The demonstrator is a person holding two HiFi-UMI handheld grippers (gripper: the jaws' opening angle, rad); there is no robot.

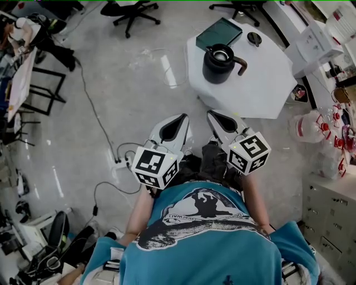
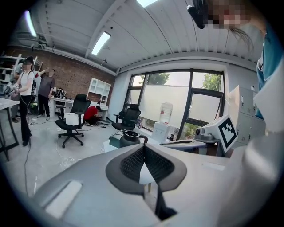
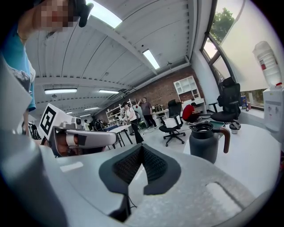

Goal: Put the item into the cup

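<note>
The person stands back from the white worktop (image 1: 261,83) and holds both grippers close in front of a teal shirt (image 1: 206,250), side by side, noses turned toward the worktop. The left gripper (image 2: 143,147) has its jaws pressed together, the dark ribbed pads meeting at the tips with nothing between them. The right gripper (image 3: 141,147) is the same, jaws closed tip to tip and holding nothing. Both hang over the grey floor (image 1: 128,94), well apart from everything on the worktop.

The cup (image 1: 218,65) is a dark, pot-shaped vessel with an open top and a brown handle. It stands upright on the left part of the worktop, its handle pointing to the person's right. The small round dark item (image 1: 254,38) lies on the worktop farther away, outside the cup and apart from it. A dark green tray (image 1: 218,32) lies flat at the far left corner, just behind the cup and beside the item.

A black office chair (image 1: 133,11) stands on the floor beyond the worktop, to its left. In the gripper views, people stand and sit among desks in front of a brick wall (image 2: 75,75) in the background
</note>
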